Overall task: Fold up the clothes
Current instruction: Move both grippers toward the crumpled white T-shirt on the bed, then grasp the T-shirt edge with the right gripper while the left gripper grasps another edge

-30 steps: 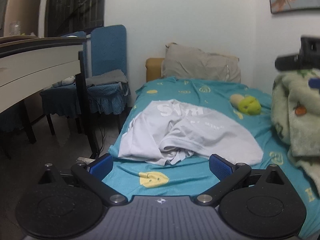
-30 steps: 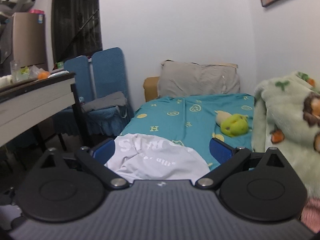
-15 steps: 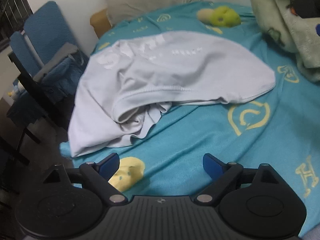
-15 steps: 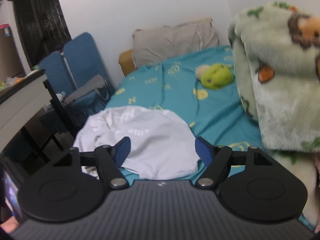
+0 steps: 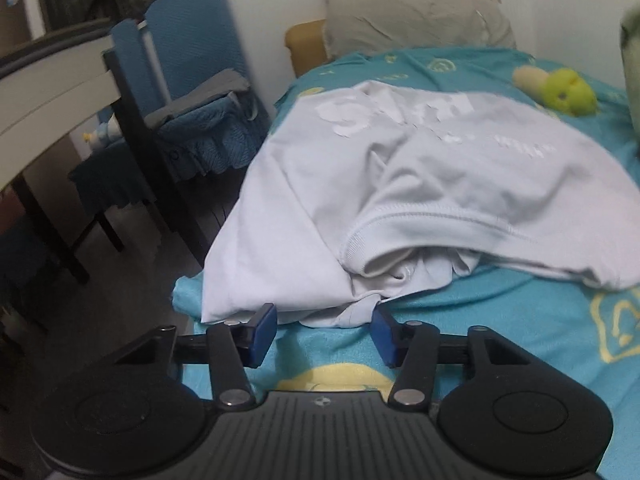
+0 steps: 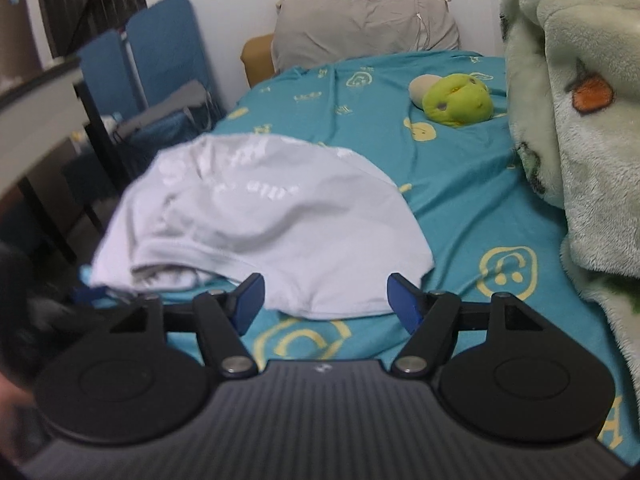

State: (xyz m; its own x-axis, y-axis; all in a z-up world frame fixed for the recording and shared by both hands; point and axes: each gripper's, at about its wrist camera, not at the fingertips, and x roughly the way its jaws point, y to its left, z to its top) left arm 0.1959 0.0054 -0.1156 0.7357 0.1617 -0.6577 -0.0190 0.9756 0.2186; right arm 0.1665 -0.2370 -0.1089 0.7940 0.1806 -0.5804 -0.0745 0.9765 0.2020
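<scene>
A crumpled pale grey T-shirt (image 5: 420, 184) with white lettering lies on the teal bed sheet (image 5: 520, 320), its collar opening facing me. My left gripper (image 5: 325, 330) is open, its blue pads at the shirt's near hem, and nothing is pinched between them. In the right wrist view the same T-shirt (image 6: 272, 232) lies ahead. My right gripper (image 6: 326, 298) is open with its pads on either side of the shirt's near right corner, just short of the cloth. The left gripper (image 6: 86, 294) shows blurred at the left edge.
A grey pillow (image 6: 364, 24) lies at the bed's head. A green plush toy (image 6: 456, 98) sits on the sheet. A fluffy green blanket (image 6: 576, 128) is heaped along the right side. Blue chairs (image 5: 188, 80) and a desk (image 5: 52, 92) stand left of the bed.
Both grippers have come in low towards the shirt's near edge. The left gripper's pads now stand closer together than half a second ago.
</scene>
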